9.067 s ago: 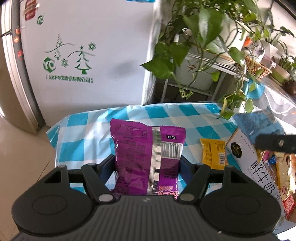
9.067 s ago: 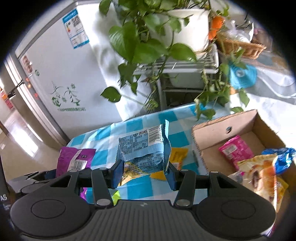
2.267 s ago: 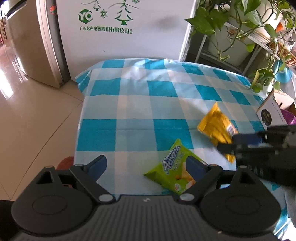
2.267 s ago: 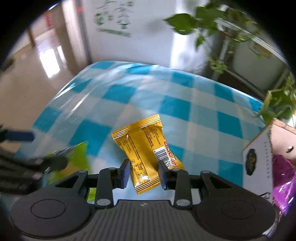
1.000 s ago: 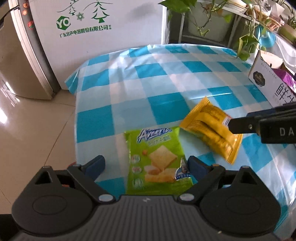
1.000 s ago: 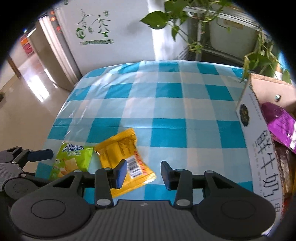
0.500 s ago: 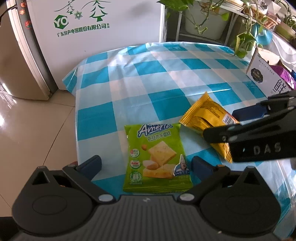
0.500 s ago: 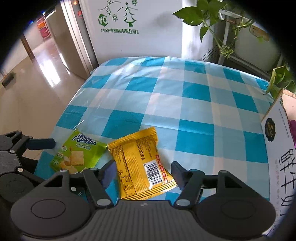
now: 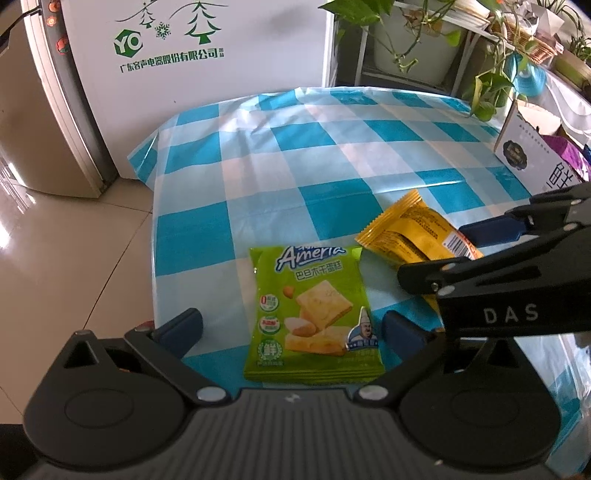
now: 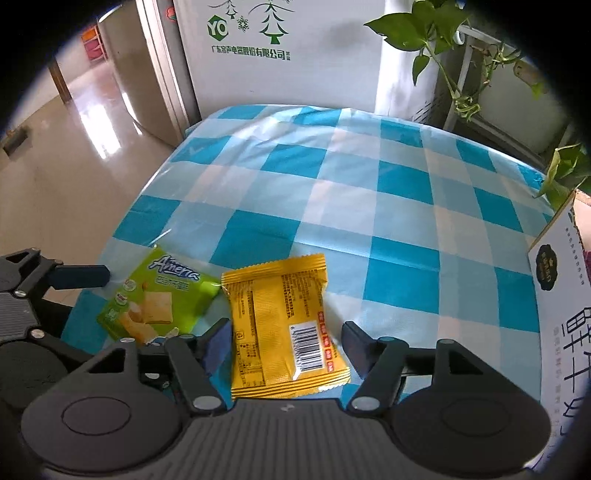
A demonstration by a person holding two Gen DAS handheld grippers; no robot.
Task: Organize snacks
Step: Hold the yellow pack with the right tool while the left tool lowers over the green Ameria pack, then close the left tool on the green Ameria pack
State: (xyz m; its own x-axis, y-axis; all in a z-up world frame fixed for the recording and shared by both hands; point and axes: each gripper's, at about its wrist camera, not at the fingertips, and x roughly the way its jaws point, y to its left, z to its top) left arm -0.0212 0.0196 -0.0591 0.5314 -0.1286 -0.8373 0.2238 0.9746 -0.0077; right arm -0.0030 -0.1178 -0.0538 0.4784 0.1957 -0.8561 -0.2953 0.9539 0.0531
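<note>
A green Ameria snack packet (image 9: 312,314) lies flat on the blue-and-white checked tablecloth (image 9: 295,147), between the wide-open fingers of my left gripper (image 9: 291,328). A yellow snack packet (image 10: 284,325) lies beside it, between the open fingers of my right gripper (image 10: 286,343). The yellow packet (image 9: 410,230) also shows in the left wrist view, partly hidden by the right gripper. The green packet (image 10: 155,295) shows at the left of the right wrist view. Neither packet is gripped.
A cardboard box (image 10: 565,295) with Chinese print stands at the right table edge, with a purple packet (image 9: 570,155) inside. A white fridge (image 9: 184,48) stands behind the table. Potted plants on a rack (image 9: 424,33) are at the back right. The tiled floor (image 9: 55,240) drops off at the left.
Both grippers have moved forward and down over the packets. The right gripper has opened wider around the yellow packet. The green packet now sits deeper between the left fingers.
</note>
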